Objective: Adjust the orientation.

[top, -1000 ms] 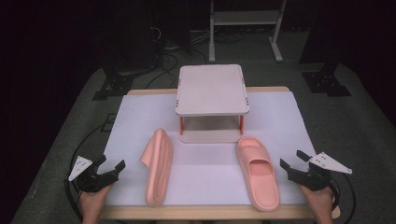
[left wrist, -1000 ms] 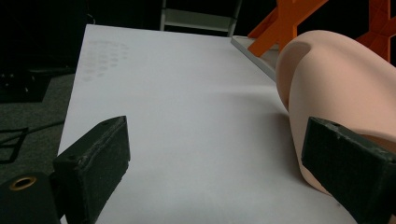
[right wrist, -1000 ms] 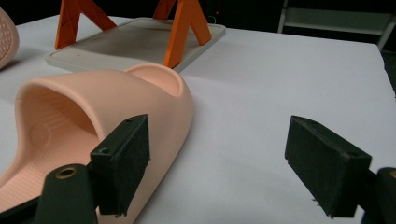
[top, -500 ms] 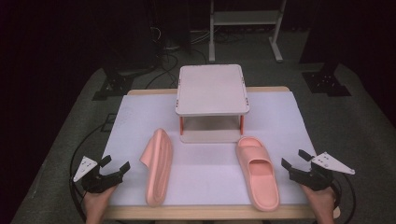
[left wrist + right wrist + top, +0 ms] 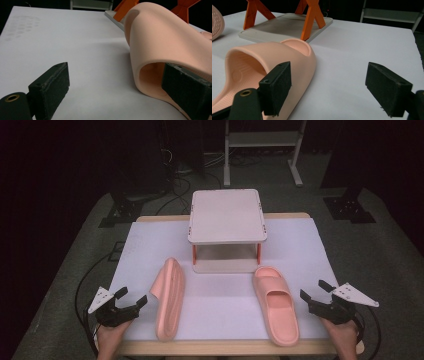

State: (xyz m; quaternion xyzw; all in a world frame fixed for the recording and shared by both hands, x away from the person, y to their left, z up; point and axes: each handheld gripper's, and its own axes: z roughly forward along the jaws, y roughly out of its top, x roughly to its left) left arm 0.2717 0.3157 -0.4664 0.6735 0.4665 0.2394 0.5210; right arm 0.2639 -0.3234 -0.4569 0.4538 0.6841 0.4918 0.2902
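Left gripper (image 5: 131,304) open, jaws well apart, nothing between them; near the front left of the rack (image 5: 227,231), just beside the left slipper (image 5: 169,298). In the left gripper view, one pad (image 5: 51,93) over bare white mat (image 5: 62,45), the other pad low at the right, in front of the slipper's strap opening (image 5: 155,75); touching or only close, cannot tell. Right gripper (image 5: 316,296) also open and empty, near the front right of the rack, just beside the right slipper (image 5: 276,304). In the right gripper view, one pad (image 5: 277,87) in front of the strap of that slipper (image 5: 272,60), the other pad (image 5: 388,91) over bare mat.

Judged as the very start: no slipper gripped, none lifted, none on the rack. Left slipper lying on its side, front left of the rack; right slipper flat on its sole, front right of the rack. Rack top bare, lower shelf bare as far as visible. Probably left to do: closing on each slipper, lifting, placing on or in the rack.

Hard to make out: back of the lower shelf hidden under the rack top. Sole of the left slipper turned away in the high view. Hands cut off at the bottom edge. Orange legs (image 5: 310,17) of the rack cut off at the top in the right gripper view.
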